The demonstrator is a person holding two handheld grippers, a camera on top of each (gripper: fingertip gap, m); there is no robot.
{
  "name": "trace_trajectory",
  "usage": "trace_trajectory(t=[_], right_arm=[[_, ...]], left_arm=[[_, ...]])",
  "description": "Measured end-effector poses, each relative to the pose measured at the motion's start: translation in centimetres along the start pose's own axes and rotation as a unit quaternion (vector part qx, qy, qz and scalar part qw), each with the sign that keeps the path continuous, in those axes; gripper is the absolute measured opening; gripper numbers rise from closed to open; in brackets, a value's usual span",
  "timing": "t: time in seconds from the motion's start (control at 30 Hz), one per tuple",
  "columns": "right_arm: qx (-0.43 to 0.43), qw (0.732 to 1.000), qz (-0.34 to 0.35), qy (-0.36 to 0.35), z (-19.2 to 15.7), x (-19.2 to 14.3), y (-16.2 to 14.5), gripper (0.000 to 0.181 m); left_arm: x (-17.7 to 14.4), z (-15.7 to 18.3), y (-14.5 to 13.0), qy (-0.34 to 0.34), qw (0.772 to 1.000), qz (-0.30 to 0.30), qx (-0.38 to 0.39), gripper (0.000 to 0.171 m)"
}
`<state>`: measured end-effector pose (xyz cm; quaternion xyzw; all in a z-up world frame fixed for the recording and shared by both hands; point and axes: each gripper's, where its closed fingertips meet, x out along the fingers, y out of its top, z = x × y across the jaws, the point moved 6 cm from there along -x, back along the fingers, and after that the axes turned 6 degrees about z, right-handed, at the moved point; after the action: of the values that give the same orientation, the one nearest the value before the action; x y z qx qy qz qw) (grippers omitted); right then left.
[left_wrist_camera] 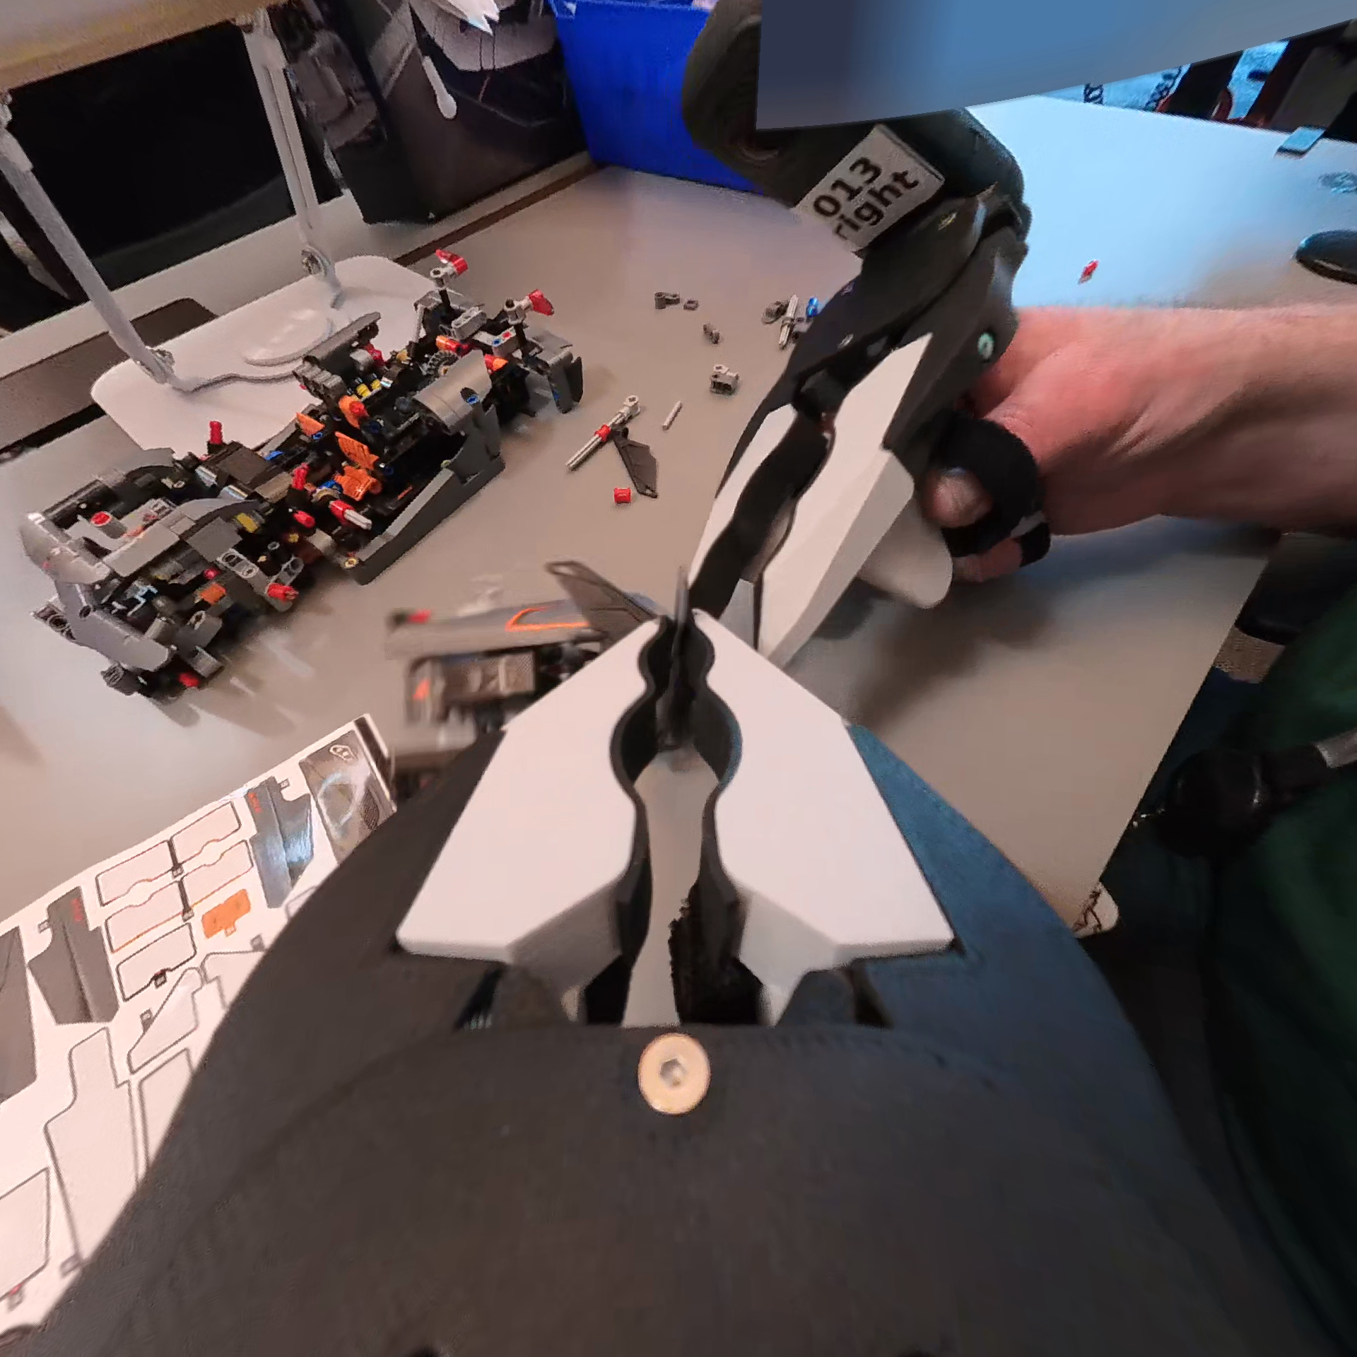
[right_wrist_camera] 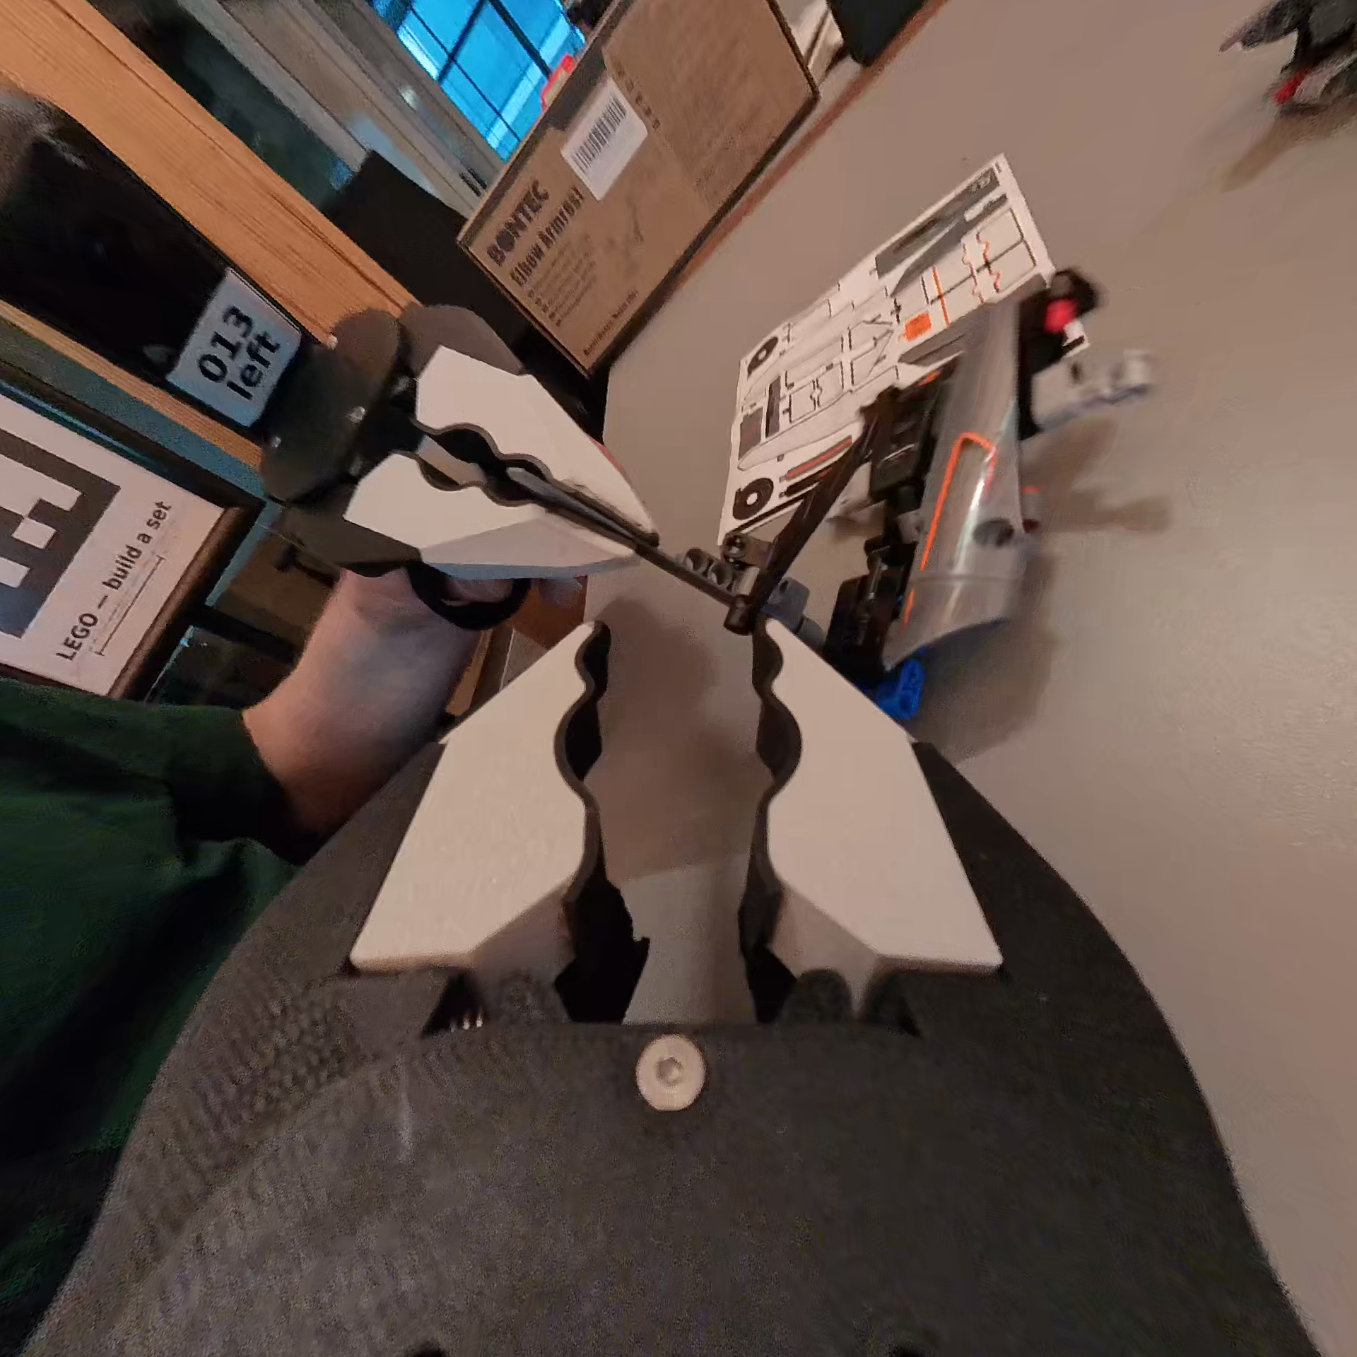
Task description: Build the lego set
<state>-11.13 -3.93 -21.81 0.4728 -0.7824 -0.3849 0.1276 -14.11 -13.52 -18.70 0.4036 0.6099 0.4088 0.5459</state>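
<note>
left gripper [left_wrist_camera: 679, 639] clamped on a thin black beam [right_wrist_camera: 708, 569] held above the table [left_wrist_camera: 734, 242], right gripper [right_wrist_camera: 679, 646] fingers apart at its tip; next likely: pinch and seat the joint.

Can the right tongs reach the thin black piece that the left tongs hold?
Probably yes. The right tongs are open, and the thin black lego piece sticks out of the shut left tongs just beyond their tips, with nothing between.
</note>
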Motion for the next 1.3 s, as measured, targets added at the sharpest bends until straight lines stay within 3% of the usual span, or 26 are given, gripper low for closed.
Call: trace_trajectory(t=[0.27,0.4,0.57,0.67,0.77,0.93,1.3], right_arm=[[-0.112,0.993,-0.019,-0.041,-0.7,0.6,0.2,0.039],[-0.192,0.979,-0.005,-0.069,-1.7,0.8,0.9,0.028],[-0.183,0.982,-0.003,-0.043,-2.0,0.8,1.0,0.029],[-0.177,0.982,-0.042,-0.042,-1.4,1.3,0.3,0.034],[-0.186,0.981,-0.039,-0.03,-1.9,1.8,0.1,0.036],[-0.176,0.983,-0.044,-0.016,-2.3,3.0,-0.1,0.039],[-0.177,0.983,-0.053,-0.008,-2.2,4.1,0.0,0.042]], left_arm=[[-0.3,-0.4,-0.2,-0.004,1.0,0.013,-0.002,0.0],[-0.3,-0.4,-0.2,-0.013,1.0,0.012,-0.002,0.0],[-0.4,-0.4,-0.2,-0.019,1.0,0.014,-0.006,0.0],[-0.4,-0.3,-0.3,-0.027,1.0,0.012,-0.008,0.003],[-0.6,-0.8,-0.4,-0.003,1.0,0.006,-0.018,0.023],[-1.4,-1.2,-0.7,0.051,0.999,-0.006,-0.017,0.031],[-2.0,-1.5,-1.0,0.097,0.995,-0.019,0.012,0.028]])
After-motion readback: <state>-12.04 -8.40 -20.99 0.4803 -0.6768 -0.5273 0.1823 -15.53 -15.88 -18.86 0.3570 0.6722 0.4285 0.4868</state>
